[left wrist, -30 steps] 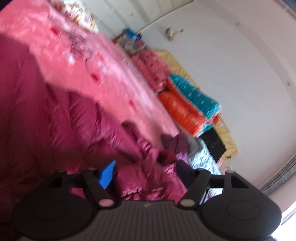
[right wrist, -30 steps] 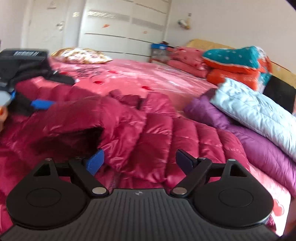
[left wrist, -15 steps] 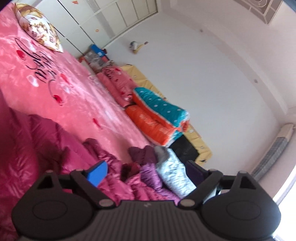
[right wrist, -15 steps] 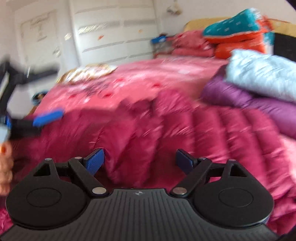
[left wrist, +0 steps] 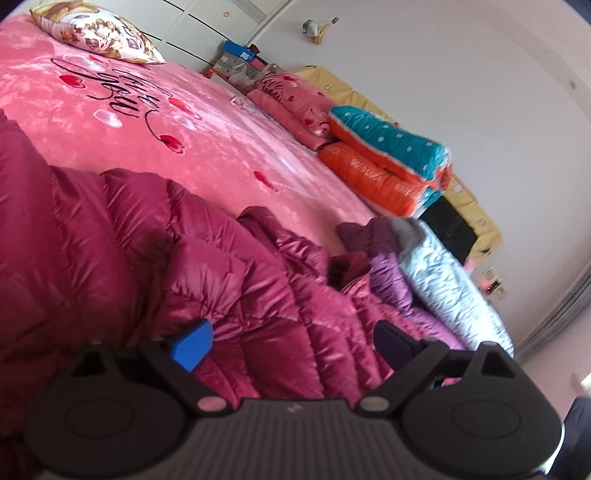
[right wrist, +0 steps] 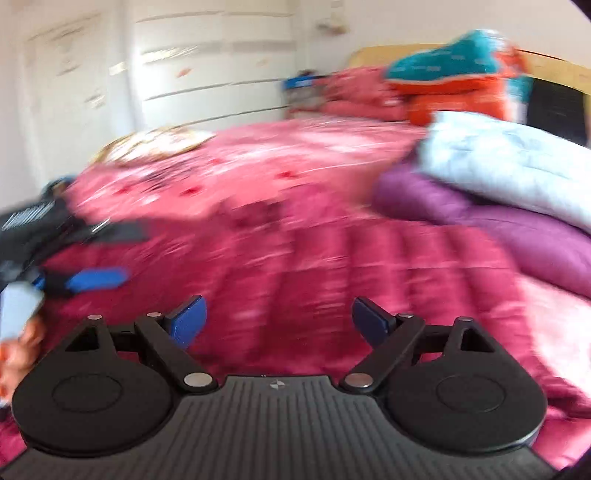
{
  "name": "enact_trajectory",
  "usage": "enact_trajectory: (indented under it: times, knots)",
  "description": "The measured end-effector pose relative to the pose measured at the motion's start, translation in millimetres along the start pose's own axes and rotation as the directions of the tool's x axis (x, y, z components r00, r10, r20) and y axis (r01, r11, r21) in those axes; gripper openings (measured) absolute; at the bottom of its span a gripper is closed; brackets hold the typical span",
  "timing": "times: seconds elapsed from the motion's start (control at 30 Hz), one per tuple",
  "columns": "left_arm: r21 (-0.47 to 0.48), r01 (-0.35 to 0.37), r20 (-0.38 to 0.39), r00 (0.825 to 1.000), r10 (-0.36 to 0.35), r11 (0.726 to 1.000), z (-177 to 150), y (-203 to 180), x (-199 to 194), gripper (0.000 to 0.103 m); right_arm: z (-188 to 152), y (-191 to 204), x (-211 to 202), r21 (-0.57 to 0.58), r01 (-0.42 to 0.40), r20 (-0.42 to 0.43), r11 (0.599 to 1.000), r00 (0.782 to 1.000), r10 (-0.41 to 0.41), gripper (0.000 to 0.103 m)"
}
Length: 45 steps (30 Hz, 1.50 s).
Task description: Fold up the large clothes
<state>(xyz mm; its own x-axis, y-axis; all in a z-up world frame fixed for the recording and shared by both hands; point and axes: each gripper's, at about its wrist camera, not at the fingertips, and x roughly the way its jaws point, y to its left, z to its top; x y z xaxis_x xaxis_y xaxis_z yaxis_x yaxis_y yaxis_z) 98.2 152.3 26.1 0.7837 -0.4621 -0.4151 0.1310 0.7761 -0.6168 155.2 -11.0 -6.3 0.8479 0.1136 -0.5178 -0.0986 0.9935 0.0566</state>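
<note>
A large magenta puffer coat (left wrist: 155,251) lies spread on the pink bed and also fills the middle of the blurred right wrist view (right wrist: 314,266). My left gripper (left wrist: 295,343) is open and empty just above the coat's quilted front. My right gripper (right wrist: 279,321) is open and empty above the coat. The left gripper also shows at the left edge of the right wrist view (right wrist: 85,273), open, with the hand holding it below.
A purple coat (right wrist: 480,229) and a pale blue coat (right wrist: 517,162) are stacked at the bed's right side. Folded orange and teal quilts (left wrist: 388,162), pink pillows (left wrist: 295,99) and a patterned pillow (left wrist: 96,33) lie further back. The pink bedspread (left wrist: 147,122) lies beyond the coat.
Both grippers have pulled back from the coat, which now lies flatter. The left wrist view has swung up and levelled. The right wrist view is blurred with motion.
</note>
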Motion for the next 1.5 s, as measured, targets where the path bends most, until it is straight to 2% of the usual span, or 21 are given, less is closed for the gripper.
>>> enact_trajectory:
  times: [0.1, 0.17, 0.23, 0.33, 0.47, 0.67, 0.77, 0.87, 0.97, 1.07, 1.17, 1.27, 1.37, 1.5]
  knots:
    - [0.055, -0.048, -0.011, 0.999, 0.049, 0.997, -6.0, -5.3, 6.8, 0.092, 4.7, -36.1, 8.4, 0.142, 0.099, -0.016, 0.985, 0.995, -0.098, 0.103]
    - [0.092, -0.067, -0.019, 0.997, 0.069, 0.994, -9.9, -6.6, 11.2, 0.092, 0.4, -58.0, 21.6, 0.224, 0.140, -0.067, 0.964, 0.989, -0.128, 0.103]
    - [0.128, -0.084, -0.028, 0.996, 0.088, 0.988, -14.0, -7.6, 13.1, 0.092, -7.6, -67.6, 35.9, 0.256, 0.151, -0.101, 0.955, 0.987, -0.129, 0.103]
    - [0.189, -0.116, -0.032, 0.992, 0.124, 0.975, -21.2, -11.6, 20.0, 0.092, -17.0, -61.7, 50.8, 0.207, 0.169, -0.113, 0.964, 0.982, -0.148, 0.103]
    - [0.253, -0.145, -0.022, 0.988, 0.156, 0.957, -27.9, -18.1, 28.1, 0.097, -23.0, -47.1, 62.2, 0.139, 0.205, -0.110, 0.969, 0.975, -0.191, 0.103]
    - [0.294, -0.172, 0.002, 0.984, 0.179, 0.940, -29.8, -27.4, 26.7, 0.099, -31.8, -36.6, 52.5, 0.140, 0.197, -0.093, 0.970, 0.978, -0.185, 0.103]
    - [0.287, -0.165, 0.024, 0.986, 0.165, 0.944, -27.2, -34.0, 16.1, 0.098, -31.3, -59.5, 45.4, 0.174, 0.175, -0.100, 0.969, 0.982, -0.160, 0.103]
    - [0.320, -0.161, 0.067, 0.987, 0.147, 0.934, -25.4, -47.0, -3.0, 0.097, -24.1, -68.1, 33.4, 0.261, 0.171, -0.119, 0.950, 0.982, -0.144, 0.103]
    - [0.351, -0.152, 0.090, 0.988, 0.128, 0.924, -20.8, -61.1, -25.9, 0.098, -24.4, -69.7, -4.3, 0.346, 0.144, -0.050, 0.927, 0.990, -0.135, 0.103]
    - [0.397, -0.143, 0.101, 0.989, 0.111, 0.906, -18.7, -74.9, -54.5, 0.098, -31.0, -65.7, -39.7, 0.354, 0.147, -0.001, 0.924, 0.988, -0.156, 0.103]
    - [0.431, -0.154, 0.120, 0.986, 0.113, 0.889, -15.5, -82.8, -88.8, 0.098, -40.0, -63.7, -66.6, 0.362, 0.156, 0.010, 0.919, 0.985, -0.171, 0.103]
    - [0.437, -0.191, 0.146, 0.979, 0.140, 0.879, -10.2, -81.9, -126.0, 0.098, -51.6, -68.3, -86.3, 0.415, 0.099, 0.002, 0.904, 0.994, -0.110, 0.103]
    - [0.437, -0.233, 0.158, 0.971, 0.181, 0.869, -5.5, -71.1, -165.3, 0.098, -64.5, -68.2, -101.1, 0.444, 0.077, -0.024, 0.893, 0.997, -0.074, 0.103]
    - [0.387, -0.326, 0.175, 0.944, 0.279, 0.862, -6.4, -40.1, -214.7, 0.096, -82.7, -70.8, -127.0, 0.490, 0.047, -0.035, 0.870, 0.999, -0.034, 0.103]
